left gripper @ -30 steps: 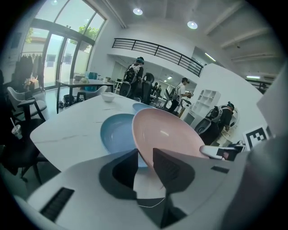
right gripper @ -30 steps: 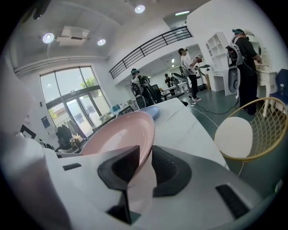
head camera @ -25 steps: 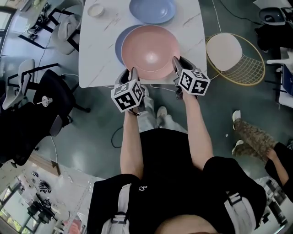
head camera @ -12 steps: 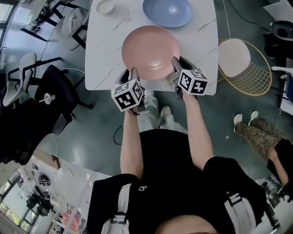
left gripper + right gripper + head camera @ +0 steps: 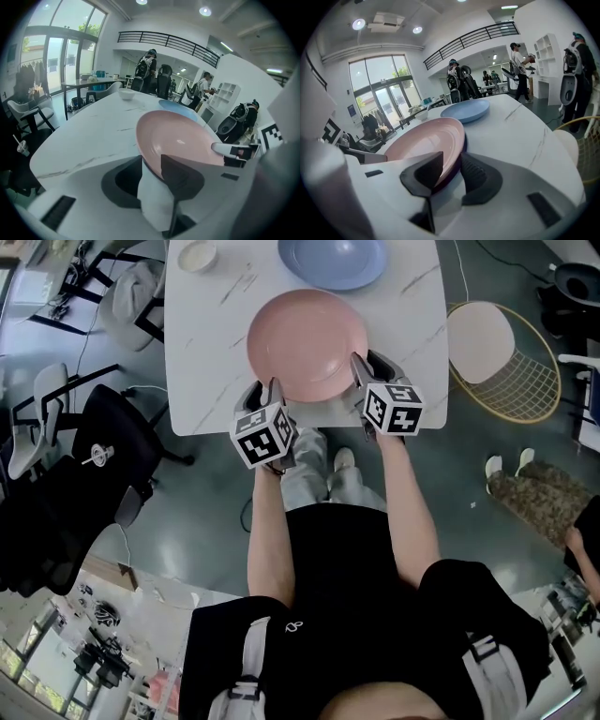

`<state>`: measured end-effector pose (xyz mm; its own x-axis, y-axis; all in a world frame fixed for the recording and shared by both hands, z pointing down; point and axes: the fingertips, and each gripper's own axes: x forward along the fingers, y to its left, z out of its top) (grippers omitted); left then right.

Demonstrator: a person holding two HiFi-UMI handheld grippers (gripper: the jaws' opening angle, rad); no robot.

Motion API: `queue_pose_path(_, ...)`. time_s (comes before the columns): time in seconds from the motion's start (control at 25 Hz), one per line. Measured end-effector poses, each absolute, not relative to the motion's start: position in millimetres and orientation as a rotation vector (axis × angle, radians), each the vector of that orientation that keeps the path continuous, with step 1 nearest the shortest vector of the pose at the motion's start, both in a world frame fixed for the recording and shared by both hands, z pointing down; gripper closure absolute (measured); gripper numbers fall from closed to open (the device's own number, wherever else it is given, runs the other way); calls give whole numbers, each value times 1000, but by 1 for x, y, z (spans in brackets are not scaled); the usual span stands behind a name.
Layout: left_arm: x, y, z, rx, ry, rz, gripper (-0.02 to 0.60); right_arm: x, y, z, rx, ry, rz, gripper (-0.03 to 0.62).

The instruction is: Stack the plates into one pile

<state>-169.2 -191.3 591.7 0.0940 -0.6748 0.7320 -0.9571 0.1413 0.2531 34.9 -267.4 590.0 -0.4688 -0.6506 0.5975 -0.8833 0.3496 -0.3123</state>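
- While the pink plate [image 5: 307,343] rests on a darker plate [image 5: 464,143] at the desk [image 5: 206,352] edge, release proceeds.
- Jaws of left gripper [image 5: 266,390] and right gripper [image 5: 361,367] have just been opening and stand spread, the pink rim loosely between them.
- Next, probably: withdraw, fetch far blue plate [image 5: 332,261].

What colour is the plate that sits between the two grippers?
Pink; the plate shows best in the head view.

Two plates [image 5: 307,343], perhaps three, one bowl [image 5: 198,256]

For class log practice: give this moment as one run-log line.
pink plate: on lower plate | left gripper: jaws just opening, rim between | right gripper: same
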Motion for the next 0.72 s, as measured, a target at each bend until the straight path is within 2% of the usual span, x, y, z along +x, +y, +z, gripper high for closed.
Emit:
queue_pose_path(0.24, -177, -199, 588, 1615, -1683, 445, 425, 44, -271, 588, 1392, -2246, 771, 422)
queue_pose_path(0.72, -176, -201, 600, 1590, -1626, 413, 397, 55, -273, 597, 1431, -2218, 923, 416)
